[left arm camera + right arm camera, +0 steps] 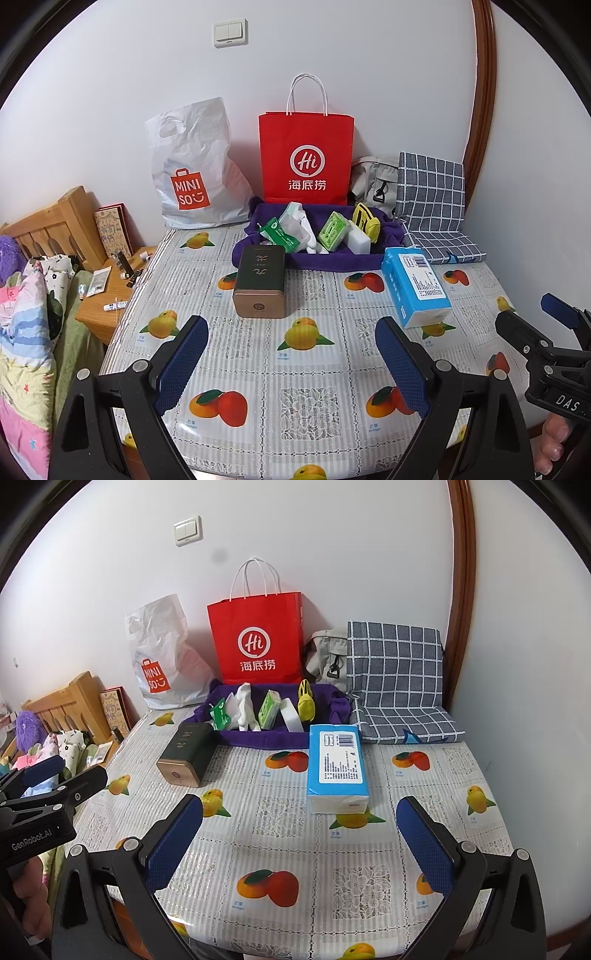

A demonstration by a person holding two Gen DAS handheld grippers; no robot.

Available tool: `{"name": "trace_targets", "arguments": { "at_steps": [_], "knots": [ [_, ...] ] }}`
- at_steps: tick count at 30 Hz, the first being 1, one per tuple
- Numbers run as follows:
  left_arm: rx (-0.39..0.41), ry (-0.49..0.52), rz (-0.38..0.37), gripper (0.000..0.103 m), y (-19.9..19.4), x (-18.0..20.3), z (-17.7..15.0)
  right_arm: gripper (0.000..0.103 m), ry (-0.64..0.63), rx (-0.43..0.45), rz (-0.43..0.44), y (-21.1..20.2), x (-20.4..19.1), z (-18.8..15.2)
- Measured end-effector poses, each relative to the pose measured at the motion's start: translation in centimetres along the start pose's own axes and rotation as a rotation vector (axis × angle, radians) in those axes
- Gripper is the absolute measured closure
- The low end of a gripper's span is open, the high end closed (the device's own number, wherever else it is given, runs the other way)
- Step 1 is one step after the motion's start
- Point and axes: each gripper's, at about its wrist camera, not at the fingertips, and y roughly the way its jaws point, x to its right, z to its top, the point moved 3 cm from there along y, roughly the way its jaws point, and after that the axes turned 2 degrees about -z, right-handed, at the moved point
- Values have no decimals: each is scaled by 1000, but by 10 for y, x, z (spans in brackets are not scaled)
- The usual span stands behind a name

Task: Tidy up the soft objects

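Since both the left gripper [291, 363] and right gripper [299, 843] hang wide open and empty, I'd squeeze the tissue pack [337, 766], lying just before the purple tray [258, 738], gently across its long sides

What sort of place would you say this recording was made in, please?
Probably a bedroom at home: a wooden bed frame with colourful bedding sits beside a table under a fruit-print cover, with shopping bags against the wall.
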Motion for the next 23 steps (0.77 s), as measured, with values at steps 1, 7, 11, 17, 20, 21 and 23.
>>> {"name": "trace_targets", "arguments": {
  "at_steps": [1,7,11,17,20,21,23],
  "knots": [
    [-1,0,1,11,0,0,0,0,-1,0,1,0,0,0],
    [0,0,2,11,0,1,0,0,0,1,0,-1,1,0],
    [0,-1,3,11,0,1,0,0,0,1,0,0,1,0],
    [2,-2,3,11,0,1,-1,0,-1,4,1,-1,2,0],
    [0,0,2,11,0,1,-1,0,-3,3,2,-1,2,0],
    [0,0,2,11,1,0,-1,0,-2,3,-1,-1,1,0],
    [1,2,2,11,1,0,-1,0,-1,3,0,-1,2,0]
  ]
}}
